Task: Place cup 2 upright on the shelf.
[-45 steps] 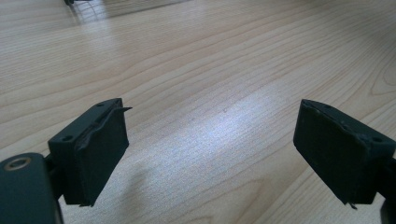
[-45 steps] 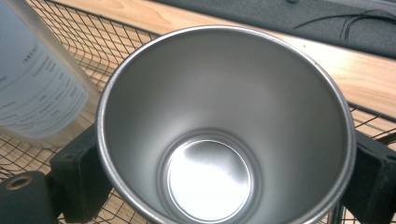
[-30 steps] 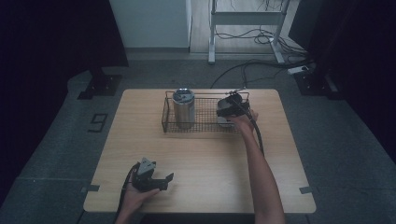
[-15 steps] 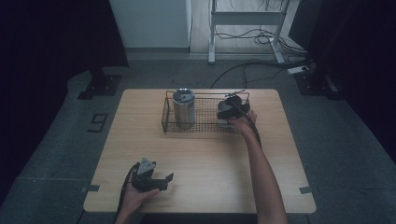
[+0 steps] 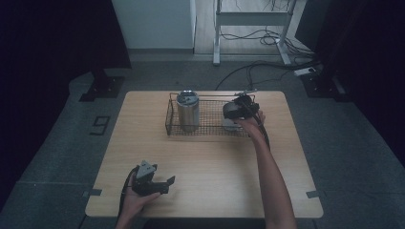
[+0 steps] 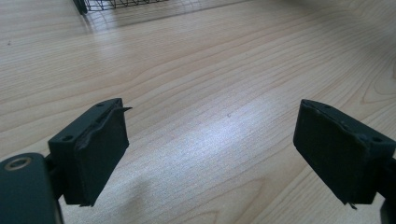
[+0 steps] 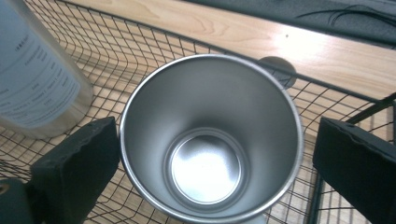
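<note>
While the right gripper [image 7: 210, 154] straddles the steel cup [image 7: 210, 140] in the wire basket [image 5: 210, 125], its jaws stand apart. Close squarely on the walls. The left gripper [image 6: 212, 154], jaws apart, idles near.

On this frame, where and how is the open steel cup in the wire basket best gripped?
Probably by the rim, from above. The steel cup stands upright and mouth-up in the wire basket, whose walls bar a low side approach. The right gripper already straddles the rim, jaws on opposite outer sides, the right one visibly apart from it. The taller tumbler stands clear to one side.
</note>
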Demonstrator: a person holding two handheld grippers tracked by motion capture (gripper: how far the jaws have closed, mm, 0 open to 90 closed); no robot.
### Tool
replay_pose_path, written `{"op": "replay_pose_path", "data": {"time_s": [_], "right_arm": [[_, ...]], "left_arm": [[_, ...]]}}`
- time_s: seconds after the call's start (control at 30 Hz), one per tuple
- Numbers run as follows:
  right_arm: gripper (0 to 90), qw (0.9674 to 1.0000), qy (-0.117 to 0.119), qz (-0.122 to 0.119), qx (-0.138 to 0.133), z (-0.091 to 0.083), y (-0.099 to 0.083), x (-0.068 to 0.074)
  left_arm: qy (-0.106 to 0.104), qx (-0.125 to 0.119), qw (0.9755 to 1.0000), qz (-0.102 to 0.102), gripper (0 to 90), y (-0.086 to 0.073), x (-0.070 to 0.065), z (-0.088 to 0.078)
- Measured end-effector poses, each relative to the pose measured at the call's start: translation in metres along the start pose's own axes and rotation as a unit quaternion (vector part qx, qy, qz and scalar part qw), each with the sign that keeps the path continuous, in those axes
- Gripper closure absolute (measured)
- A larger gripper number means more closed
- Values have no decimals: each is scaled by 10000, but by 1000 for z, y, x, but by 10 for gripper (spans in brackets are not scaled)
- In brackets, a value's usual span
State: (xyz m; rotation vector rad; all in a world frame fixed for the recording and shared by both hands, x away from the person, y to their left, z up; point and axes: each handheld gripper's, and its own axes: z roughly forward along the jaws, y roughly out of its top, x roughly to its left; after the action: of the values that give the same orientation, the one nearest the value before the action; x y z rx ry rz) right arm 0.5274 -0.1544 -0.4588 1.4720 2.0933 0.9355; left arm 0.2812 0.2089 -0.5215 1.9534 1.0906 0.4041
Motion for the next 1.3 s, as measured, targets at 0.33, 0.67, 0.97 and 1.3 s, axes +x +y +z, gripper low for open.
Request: {"op": "replay_pose_path", "data": {"time_s": [0.33,0.67,0.97,1.3], "right_arm": [[0,9990,142,171,-376,-20,0,-6],[6,9980,96,157,-601,-37,-4,-6],[2,9977,32,158,-652,-47,-11,-8],[3,9966,144,188,-786,-63,-27,-13]], "left_arm": [[2,20,10000,2,102,0,0,1],[79,15,10000,-56,103,-1,2,0],[127,56,9998,-105,103,-2,3,1],[126,86,9998,-102,103,-2,3,1]]}}
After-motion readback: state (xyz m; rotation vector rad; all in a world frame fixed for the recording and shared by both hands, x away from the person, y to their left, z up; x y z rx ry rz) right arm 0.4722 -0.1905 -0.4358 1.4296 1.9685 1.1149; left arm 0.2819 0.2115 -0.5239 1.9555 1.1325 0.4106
